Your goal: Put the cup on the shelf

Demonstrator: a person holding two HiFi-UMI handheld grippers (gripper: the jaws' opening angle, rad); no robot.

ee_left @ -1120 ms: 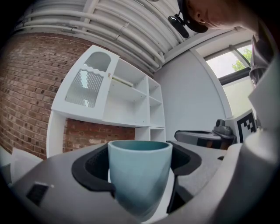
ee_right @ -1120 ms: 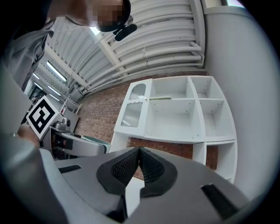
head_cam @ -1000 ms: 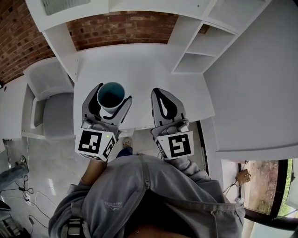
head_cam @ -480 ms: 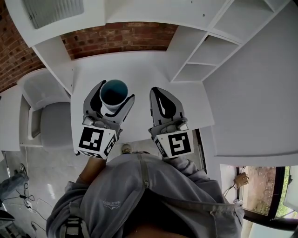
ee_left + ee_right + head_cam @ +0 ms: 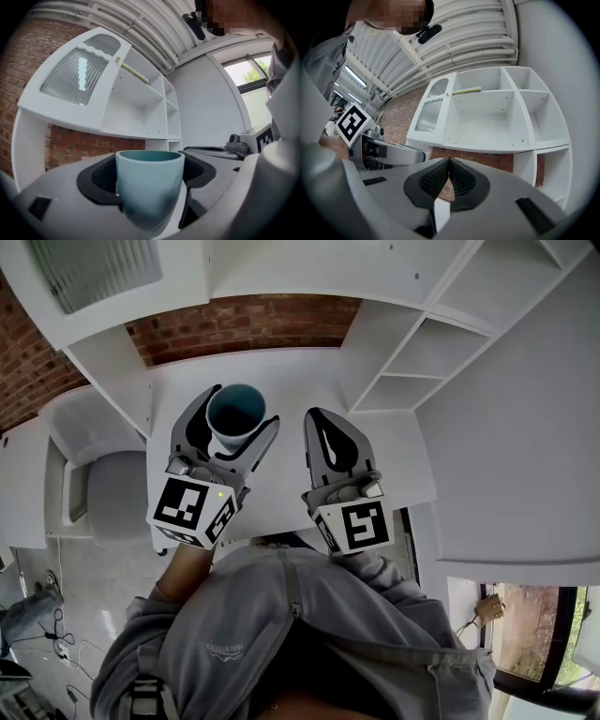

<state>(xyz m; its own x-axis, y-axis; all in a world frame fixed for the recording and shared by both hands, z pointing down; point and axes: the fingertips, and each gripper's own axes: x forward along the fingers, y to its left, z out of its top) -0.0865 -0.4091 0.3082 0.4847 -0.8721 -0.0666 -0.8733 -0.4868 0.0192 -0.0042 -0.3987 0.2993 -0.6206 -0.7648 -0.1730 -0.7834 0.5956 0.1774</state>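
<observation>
Teal cup (image 5: 149, 187) in left gripper (image 5: 242, 409), base hidden, apparently upright.

Pretty sure it's a home study nook or small office; white desk (image 5: 291, 381) pushed against a brick wall (image 5: 244, 320); white cubby shelving (image 5: 422, 343) above the desk, with a ribbed-glass door (image 5: 98, 268); grey chair (image 5: 108, 474) left of the desk; window (image 5: 534, 615) to its right.
</observation>
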